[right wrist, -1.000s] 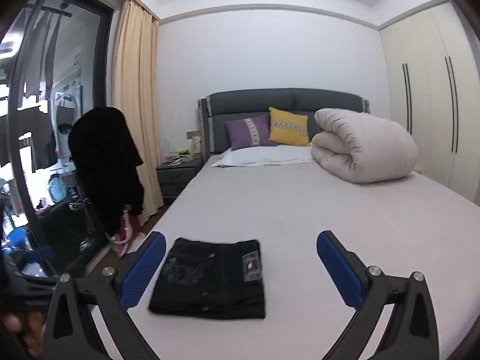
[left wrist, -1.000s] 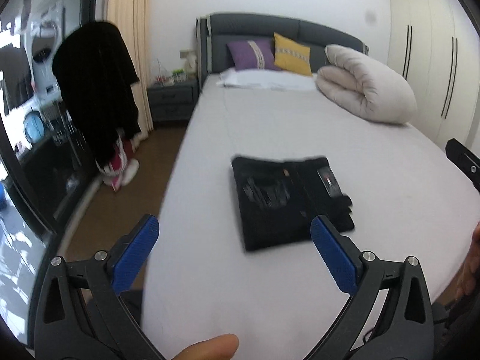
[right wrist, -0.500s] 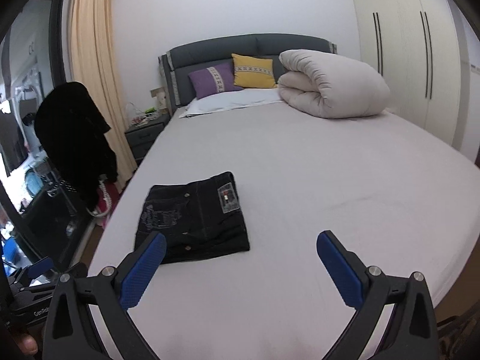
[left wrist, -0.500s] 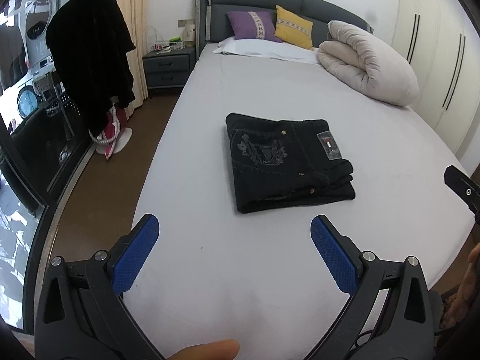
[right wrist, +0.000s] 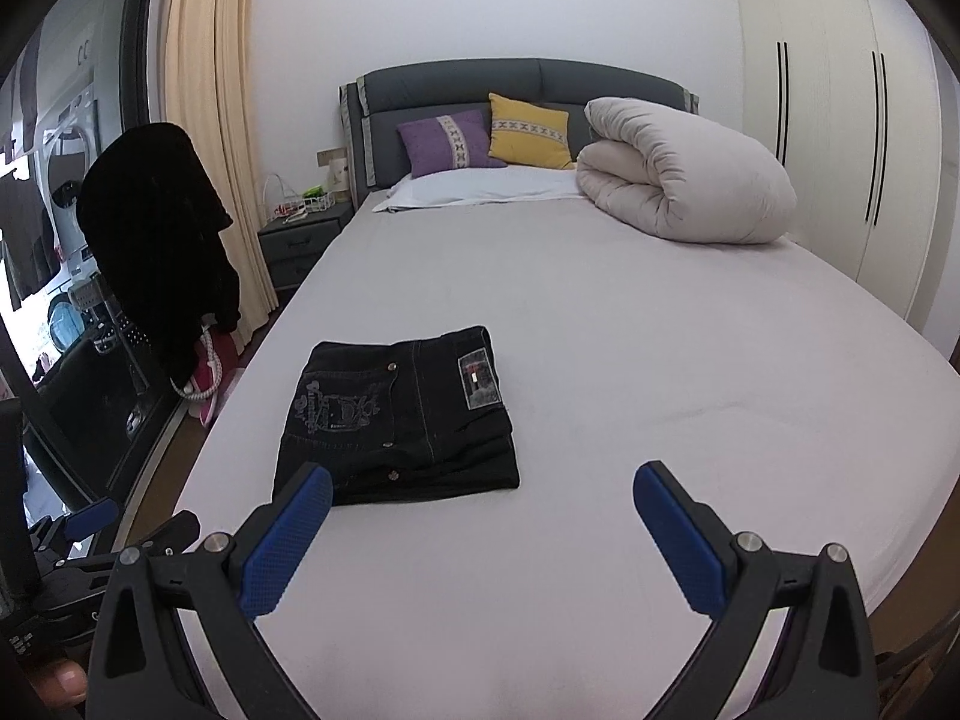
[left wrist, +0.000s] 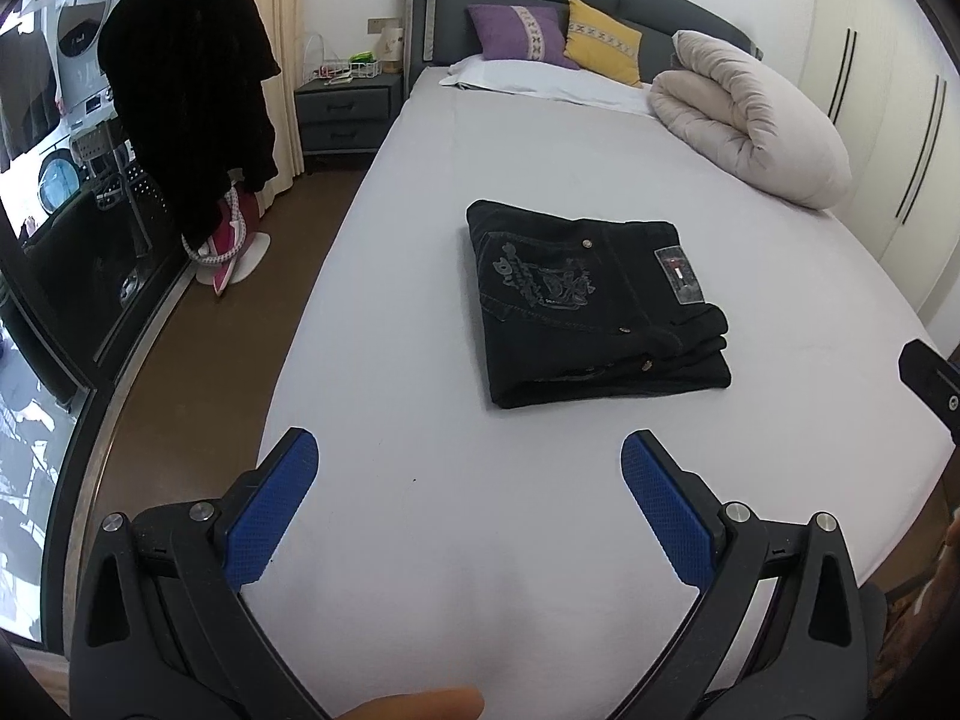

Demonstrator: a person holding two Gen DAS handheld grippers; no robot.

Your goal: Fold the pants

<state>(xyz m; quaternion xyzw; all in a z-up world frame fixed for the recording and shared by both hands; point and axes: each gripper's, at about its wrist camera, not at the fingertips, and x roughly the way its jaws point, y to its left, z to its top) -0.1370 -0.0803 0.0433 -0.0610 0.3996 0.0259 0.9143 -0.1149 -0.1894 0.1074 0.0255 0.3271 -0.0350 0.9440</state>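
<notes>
Honestly this looks basically done: the black pants (left wrist: 591,306) sit folded in a neat stack on the bed (left wrist: 420,360). Left gripper (left wrist: 468,504) and right gripper (right wrist: 483,531) both hang spread apart, empty, short of the stack.

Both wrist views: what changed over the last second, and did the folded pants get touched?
Only the cameras moved. The left gripper and right gripper tilted down toward the bed, so the black pants now sit higher in each view. Both grippers stayed open and empty, nothing was grasped or released, and the pants kept the same folded shape and place.
</notes>
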